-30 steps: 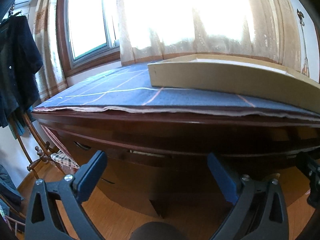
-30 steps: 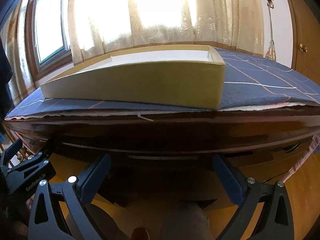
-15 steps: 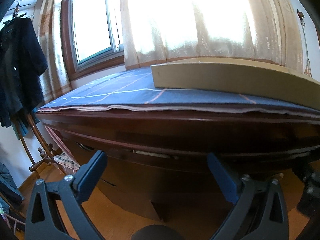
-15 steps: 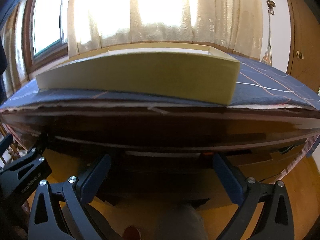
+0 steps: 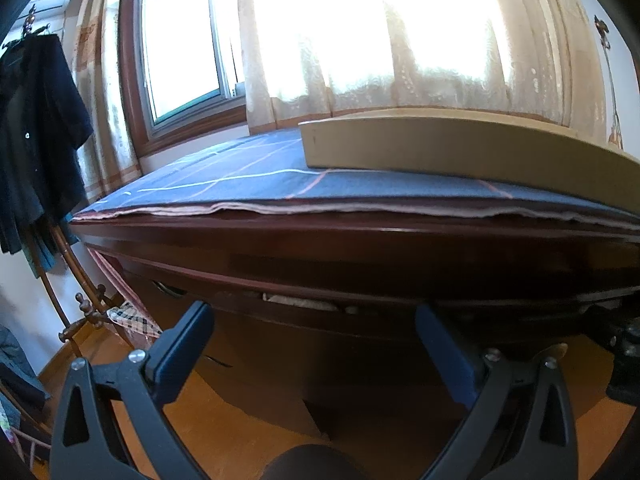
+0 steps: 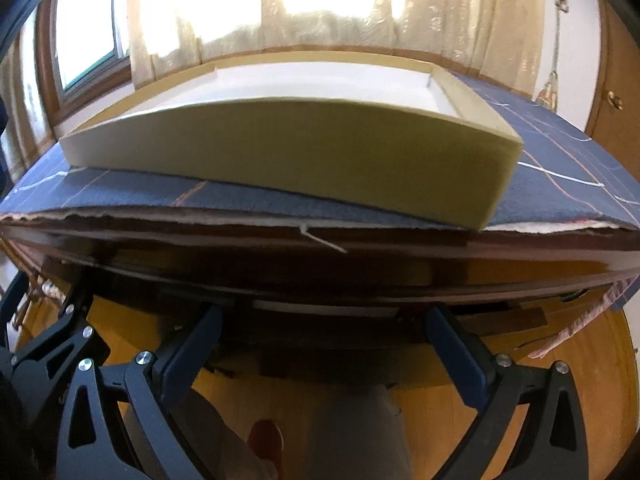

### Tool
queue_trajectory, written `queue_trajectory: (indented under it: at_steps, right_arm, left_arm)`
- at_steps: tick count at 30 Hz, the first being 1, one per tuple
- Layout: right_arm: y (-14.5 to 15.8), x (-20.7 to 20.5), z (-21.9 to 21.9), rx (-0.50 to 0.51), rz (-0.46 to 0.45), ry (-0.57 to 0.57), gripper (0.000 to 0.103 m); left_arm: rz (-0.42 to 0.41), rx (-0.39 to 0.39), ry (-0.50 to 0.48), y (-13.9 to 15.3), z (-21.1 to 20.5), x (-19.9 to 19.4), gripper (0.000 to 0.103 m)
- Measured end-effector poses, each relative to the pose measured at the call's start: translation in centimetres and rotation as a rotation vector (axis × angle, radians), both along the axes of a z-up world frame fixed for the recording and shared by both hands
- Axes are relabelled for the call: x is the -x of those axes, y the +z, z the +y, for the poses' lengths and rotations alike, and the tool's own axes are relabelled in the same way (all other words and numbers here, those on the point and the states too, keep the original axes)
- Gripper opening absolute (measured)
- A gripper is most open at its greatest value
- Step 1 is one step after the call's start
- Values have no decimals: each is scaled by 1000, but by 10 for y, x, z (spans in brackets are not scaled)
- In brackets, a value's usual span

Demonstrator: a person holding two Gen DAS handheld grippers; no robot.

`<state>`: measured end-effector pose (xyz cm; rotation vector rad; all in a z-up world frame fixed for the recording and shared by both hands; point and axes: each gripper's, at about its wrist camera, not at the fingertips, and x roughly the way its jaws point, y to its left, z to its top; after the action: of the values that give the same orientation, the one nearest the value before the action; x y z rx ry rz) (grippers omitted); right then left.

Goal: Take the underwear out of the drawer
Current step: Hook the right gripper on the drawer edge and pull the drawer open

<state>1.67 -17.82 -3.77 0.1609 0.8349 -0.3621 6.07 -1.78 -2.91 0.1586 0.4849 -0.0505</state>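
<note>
From the left wrist view, the left gripper [image 5: 310, 322] is spread wide with nothing between its blue pads, pointed at the dark wooden front of a desk [image 5: 360, 248] that fills the middle of the frame. A blue cloth [image 5: 248, 178] with pale crossing lines covers the desk top, its frayed edge lying along the front rim, and a shallow tan cardboard tray [image 5: 460, 152] rests on the cloth toward 1 o'clock. Just under the desk top a drawer [image 5: 304, 302] stands slightly ajar, and a pale bit of fabric shows in the slit at about 6 o'clock from the tray's left corner; whether it is the underwear cannot be told. A bright window [image 5: 184, 40] with lace curtains [image 5: 420, 32] spans 11 to 1 o'clock, dark clothes [image 5: 36, 128] hang on a wooden rack at 9 o'clock, and orange wooden floor [image 5: 224, 436] lies at 6 o'clock. From the right wrist view, the right gripper [image 6: 324, 336] is likewise wide apart and empty, aimed at the same dark slit beneath the desk top, where a pale strip shows between the fingers. The tray fills the centre, white inside, its near right corner reaching the cloth's front edge. The other gripper's black frame sits at 8 o'clock, a wooden door [image 6: 616, 96] at 2 o'clock, and the person's legs [image 6: 360, 432] and floor at 6 o'clock.
</note>
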Motion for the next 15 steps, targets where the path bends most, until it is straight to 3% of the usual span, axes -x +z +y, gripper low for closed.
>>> queue_trajectory:
  at_steps: [8, 11, 12, 13, 15]
  right_arm:
    - [0, 7, 5, -5, 40, 17, 103]
    - [-11, 9, 25, 108, 99, 37, 101]
    - [-13, 18, 19, -26, 63, 48, 88]
    - [-14, 28, 10, -166, 6, 58, 82]
    - [-12, 32, 8, -133, -16, 49, 81]
  left_arm:
    - [-1, -8, -9, 0, 3, 8, 103]
    - [-3, -12, -15, 0, 4, 11, 102]
    - [-7, -21, -27, 1, 3, 13, 101]
    - [-16, -35, -32, 1, 2, 14, 99]
    - [-54, -26, -32, 4, 5, 18, 98]
